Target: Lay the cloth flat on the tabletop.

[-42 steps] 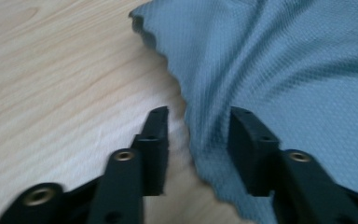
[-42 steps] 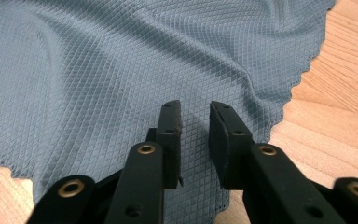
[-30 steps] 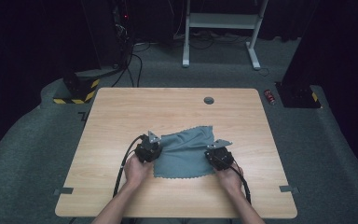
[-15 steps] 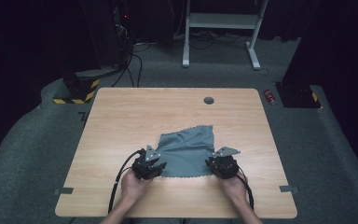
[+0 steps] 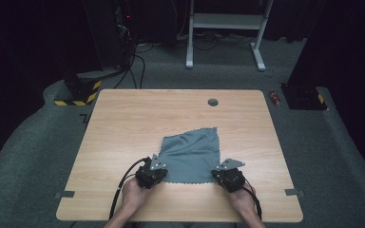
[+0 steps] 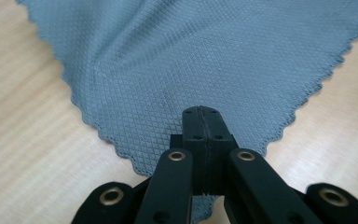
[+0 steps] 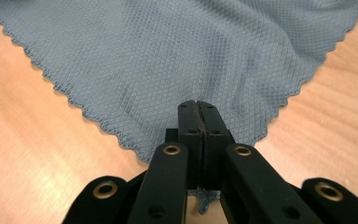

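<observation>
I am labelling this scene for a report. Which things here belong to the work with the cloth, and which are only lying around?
In the job:
grey cloth
left claw, shut on a near corner
right claw, shut on the other near corner
table

Lying about:
red object on the carpet
white frame

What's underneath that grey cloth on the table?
The grey cloth lies on the bare wooden table; wood shows all around its edges. Anything flat beneath its middle would be covered. The left gripper and right gripper pinch its near corners.

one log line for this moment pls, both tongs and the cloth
left tongs: shut on grey cloth near corner | right tongs: shut on other near corner | cloth: mostly flat on table
</observation>
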A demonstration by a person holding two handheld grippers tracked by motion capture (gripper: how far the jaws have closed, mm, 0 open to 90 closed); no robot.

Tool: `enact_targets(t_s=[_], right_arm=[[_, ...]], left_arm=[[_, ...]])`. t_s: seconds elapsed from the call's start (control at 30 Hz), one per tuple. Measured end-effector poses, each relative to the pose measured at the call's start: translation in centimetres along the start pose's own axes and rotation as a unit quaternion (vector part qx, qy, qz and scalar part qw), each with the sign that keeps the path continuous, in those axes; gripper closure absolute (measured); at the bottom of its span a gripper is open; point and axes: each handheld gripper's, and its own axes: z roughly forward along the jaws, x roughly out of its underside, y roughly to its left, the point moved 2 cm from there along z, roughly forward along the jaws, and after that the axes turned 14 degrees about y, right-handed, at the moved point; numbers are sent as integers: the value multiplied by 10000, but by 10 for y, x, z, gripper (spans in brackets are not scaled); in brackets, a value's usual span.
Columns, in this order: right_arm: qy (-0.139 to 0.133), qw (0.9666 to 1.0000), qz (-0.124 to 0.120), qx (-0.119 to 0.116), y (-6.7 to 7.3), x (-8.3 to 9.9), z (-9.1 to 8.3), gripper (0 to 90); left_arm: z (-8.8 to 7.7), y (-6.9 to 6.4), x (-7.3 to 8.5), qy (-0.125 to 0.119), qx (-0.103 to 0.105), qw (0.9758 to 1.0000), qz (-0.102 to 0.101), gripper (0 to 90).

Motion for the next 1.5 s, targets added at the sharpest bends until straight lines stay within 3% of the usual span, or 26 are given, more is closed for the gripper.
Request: enact_targets(t_s=[0.13,0.2,0.43,0.53,0.7,0.83,0.9,1.0,1.1,1.2,1.33,1.5], right_arm=[[35,9999,-14,-158,5,7,-5,888],[28,9998,-19,-191,6,7,-6,859],[-336,9989,310,-32,-10,-16,-1,780],[-392,9980,500,26,-18,-24,8,736],[-425,9960,788,56,-26,-24,16,692],[-444,9959,780,137,-26,-20,20,665],[-418,9965,684,222,-24,-20,20,643],[-411,9969,555,370,-21,-21,21,643],[-402,9970,624,241,-22,-20,21,625],[-409,9972,555,304,-22,-21,21,625],[-405,9971,571,292,-22,-21,21,624],[-400,9971,572,292,-22,-21,21,624]], left_arm=[[-4,-1,7,-6,214,9997,-96,900],[-5,1,7,30,239,9996,-130,846],[-5,20,-17,-181,-178,9986,-460,646],[-3,34,-30,-254,-384,9968,-659,595],[0,56,-48,-330,-522,9929,-1016,534],[7,71,-62,-273,-553,9907,-1213,504],[12,78,-64,-362,-557,9886,-1351,499],[21,85,-68,-139,-508,9881,-1448,485],[27,86,-71,-52,-411,9891,-1414,488],[29,85,-72,-56,-379,9902,-1343,525],[32,83,-71,-6,-147,9919,-1259,706],[26,78,-74,-219,142,9931,-1147,870]])
